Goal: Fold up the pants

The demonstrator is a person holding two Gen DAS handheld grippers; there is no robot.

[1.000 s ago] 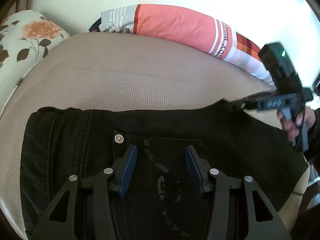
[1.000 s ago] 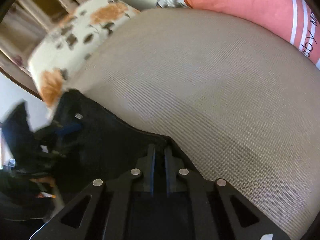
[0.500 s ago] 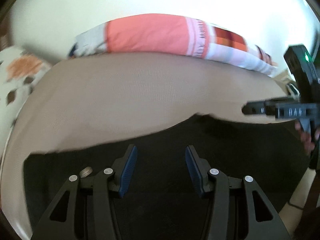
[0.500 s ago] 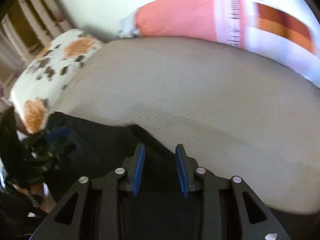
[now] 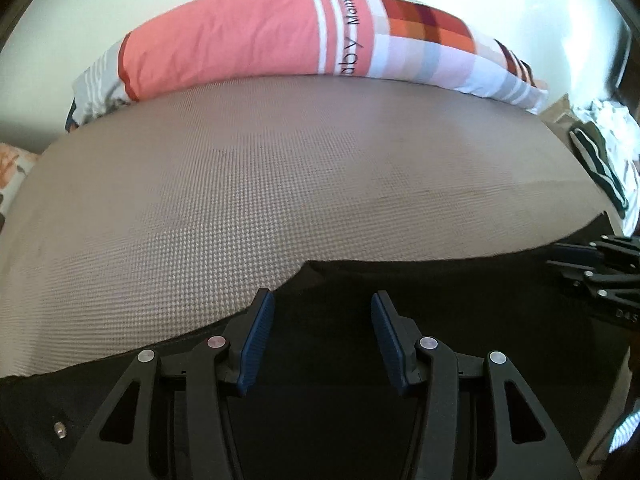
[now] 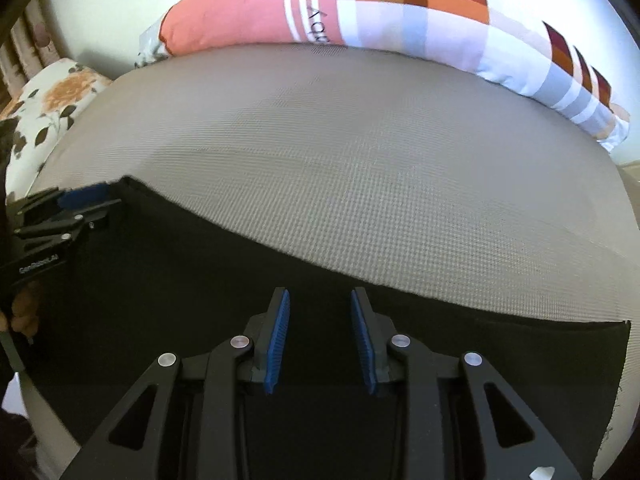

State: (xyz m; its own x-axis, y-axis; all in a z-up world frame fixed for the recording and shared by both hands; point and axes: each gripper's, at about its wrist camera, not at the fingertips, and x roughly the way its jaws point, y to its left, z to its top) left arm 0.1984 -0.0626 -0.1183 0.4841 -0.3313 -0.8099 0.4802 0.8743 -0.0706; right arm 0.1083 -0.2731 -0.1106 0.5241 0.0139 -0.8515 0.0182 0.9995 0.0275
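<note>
The black pants (image 5: 440,300) lie flat along the near edge of a taupe textured mattress (image 5: 280,184); they also show in the right wrist view (image 6: 180,272). My left gripper (image 5: 322,300) is open and empty, its blue pads low over the pants' far edge. My right gripper (image 6: 320,294) is open and empty above the pants near their far edge. Each gripper shows at the side of the other's view, the right one (image 5: 592,264) and the left one (image 6: 72,208), both over the pants.
A long pink, white and checked pillow (image 5: 280,36) lies along the mattress's far edge by a white wall. A floral cushion (image 6: 52,100) sits at the left. Rumpled clothes (image 5: 608,160) lie off the right side.
My right gripper opened and let go of the pants' edge. Both grippers moved toward the pants' far edge, and the pants settled flat. The back pocket has left the left wrist view.
</note>
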